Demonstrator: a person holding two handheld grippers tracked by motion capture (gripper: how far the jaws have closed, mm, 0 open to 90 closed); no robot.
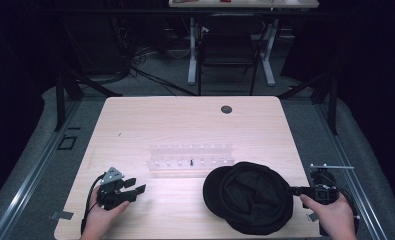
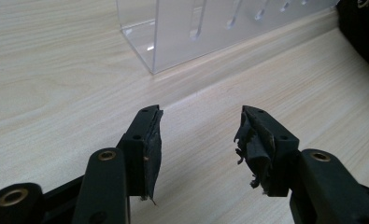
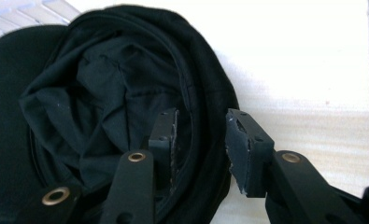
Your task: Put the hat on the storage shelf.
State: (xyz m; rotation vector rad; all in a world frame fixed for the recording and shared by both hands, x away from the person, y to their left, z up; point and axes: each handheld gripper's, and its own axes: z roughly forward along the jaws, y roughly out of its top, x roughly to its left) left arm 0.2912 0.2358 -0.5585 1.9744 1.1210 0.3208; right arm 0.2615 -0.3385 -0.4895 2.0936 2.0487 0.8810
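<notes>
black cap (image 1: 250, 197) lying upside down on bench (image 1: 185, 125), right of left gripper (image 1: 135, 189), whose fingers are spread, empty. right gripper (image 3: 201, 135) straddling its rim, not yet pinching; grasp pending.

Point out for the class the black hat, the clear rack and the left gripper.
black hat (image 1: 252, 197), high view, on the crumpled fabric at its middle.
clear rack (image 1: 191, 155), high view, on the middle of its slotted face.
left gripper (image 1: 138, 186), high view, midway between its two open fingertips.
</notes>
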